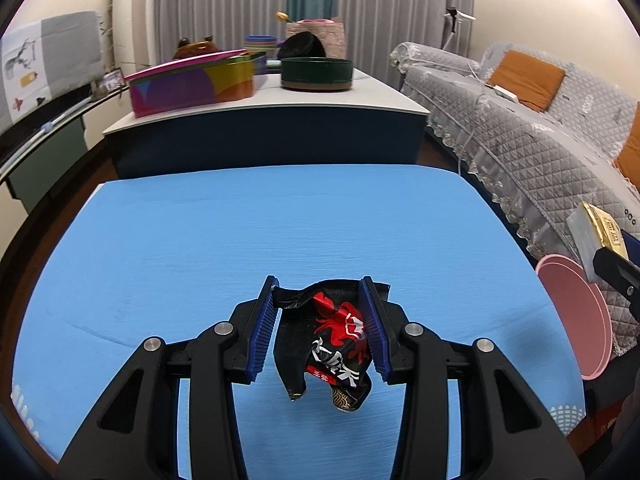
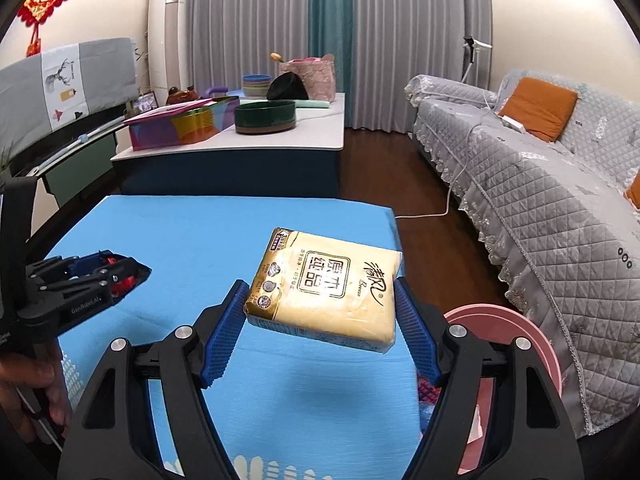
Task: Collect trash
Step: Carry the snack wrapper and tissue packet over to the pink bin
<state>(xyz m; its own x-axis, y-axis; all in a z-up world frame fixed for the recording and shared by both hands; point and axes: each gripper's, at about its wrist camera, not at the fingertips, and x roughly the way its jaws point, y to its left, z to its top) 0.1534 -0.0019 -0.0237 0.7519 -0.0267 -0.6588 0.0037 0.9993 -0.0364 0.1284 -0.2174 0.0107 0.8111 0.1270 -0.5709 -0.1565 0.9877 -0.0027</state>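
Note:
My left gripper (image 1: 320, 322) is shut on a crumpled black and red snack wrapper (image 1: 334, 340) and holds it above the blue table (image 1: 240, 240). My right gripper (image 2: 320, 324) is shut on a yellow tissue pack (image 2: 326, 288), held above the table's right edge (image 2: 394, 216). A pink bin (image 2: 516, 328) stands on the floor just right of the table, beside the right gripper; it also shows in the left wrist view (image 1: 576, 312). The left gripper also shows at the left of the right wrist view (image 2: 120, 272). The tissue pack shows at the right edge of the left wrist view (image 1: 600, 236).
A grey quilted sofa (image 2: 560, 208) with orange cushions runs along the right. A white-topped cabinet (image 1: 280, 100) behind the table carries a colourful box (image 1: 192, 80), a dark green round tin (image 1: 316, 72) and other items. A white cable (image 2: 432, 212) lies on the wooden floor.

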